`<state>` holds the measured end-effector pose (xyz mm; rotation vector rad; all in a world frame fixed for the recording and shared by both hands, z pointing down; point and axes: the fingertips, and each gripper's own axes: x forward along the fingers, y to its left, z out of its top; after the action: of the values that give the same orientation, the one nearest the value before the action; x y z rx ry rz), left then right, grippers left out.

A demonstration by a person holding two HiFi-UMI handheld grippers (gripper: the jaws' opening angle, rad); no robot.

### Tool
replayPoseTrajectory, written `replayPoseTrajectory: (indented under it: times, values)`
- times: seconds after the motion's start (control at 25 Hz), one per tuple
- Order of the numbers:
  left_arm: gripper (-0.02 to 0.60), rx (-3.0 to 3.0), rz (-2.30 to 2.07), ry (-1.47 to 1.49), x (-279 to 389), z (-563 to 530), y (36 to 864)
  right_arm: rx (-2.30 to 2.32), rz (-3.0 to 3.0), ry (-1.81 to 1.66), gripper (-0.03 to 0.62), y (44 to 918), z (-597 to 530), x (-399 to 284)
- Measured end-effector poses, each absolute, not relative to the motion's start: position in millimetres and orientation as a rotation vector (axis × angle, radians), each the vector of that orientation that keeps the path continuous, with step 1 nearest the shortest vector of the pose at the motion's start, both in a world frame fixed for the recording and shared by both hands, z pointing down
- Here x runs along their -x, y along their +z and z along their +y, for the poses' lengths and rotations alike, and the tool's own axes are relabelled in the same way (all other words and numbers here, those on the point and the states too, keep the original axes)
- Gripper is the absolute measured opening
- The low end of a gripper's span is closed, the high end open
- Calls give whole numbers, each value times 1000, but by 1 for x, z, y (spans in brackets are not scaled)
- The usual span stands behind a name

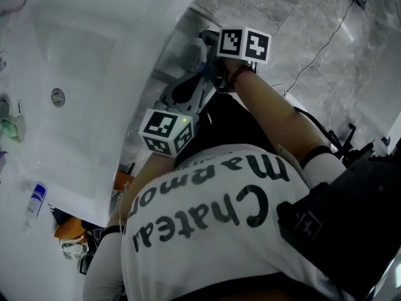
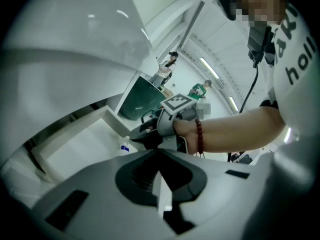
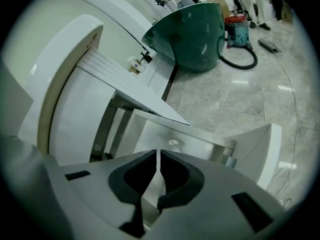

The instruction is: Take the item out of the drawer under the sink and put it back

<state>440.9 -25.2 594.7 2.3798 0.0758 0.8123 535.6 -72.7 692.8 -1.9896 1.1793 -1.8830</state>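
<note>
The white drawer (image 2: pixel 75 144) under the sink stands pulled out; in the right gripper view its pale panel (image 3: pixel 175 136) lies just beyond my jaws. A small white bottle with a blue cap (image 2: pixel 125 147) stands inside the drawer. My right gripper (image 3: pixel 158 166) points steeply down at the drawer, shut with nothing between its pads. In the left gripper view it shows as the marker cube and hand (image 2: pixel 177 109) above the bottle. My left gripper (image 2: pixel 159 166) hangs behind it, shut and empty. From the head view, both grippers (image 1: pixel 178 93) (image 1: pixel 208 64) reach under the counter edge.
The white sink counter (image 1: pixel 81 74) overhangs the drawer on the left. A dark green basin (image 3: pixel 195 29) and a vacuum with its hose (image 3: pixel 235 26) stand on the grey marble floor (image 3: pixel 235 99) further off. Cables (image 1: pixel 313 61) trail across the floor. People stand far back (image 2: pixel 200 90).
</note>
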Motion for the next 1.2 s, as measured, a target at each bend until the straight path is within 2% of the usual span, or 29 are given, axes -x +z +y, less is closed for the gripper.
replayPoseTrajectory:
  times: [0.16, 0.2, 0.24, 0.4, 0.64, 1.2]
  values:
    - [5, -2373, 61, 822, -431, -26, 600, 2005, 1161, -1903, 30, 700, -74, -535]
    - [5, -2365, 50, 821, -427, -27, 601, 2003, 1158, -1908, 87, 701, -75, -535]
    - [5, -2360, 41, 823, -423, -27, 603, 2000, 1152, -1913, 113, 702, -75, -535]
    - [5, -2363, 23, 878, -407, -23, 609, 2042, 1054, -1928, 116, 711, -72, -538]
    - [5, -2348, 52, 950, -397, -14, 614, 2067, 927, -1967, 176, 733, -69, -535]
    - [6, -2385, 82, 936, -403, -17, 605, 2312, 711, -2023, 193, 754, -66, -555]
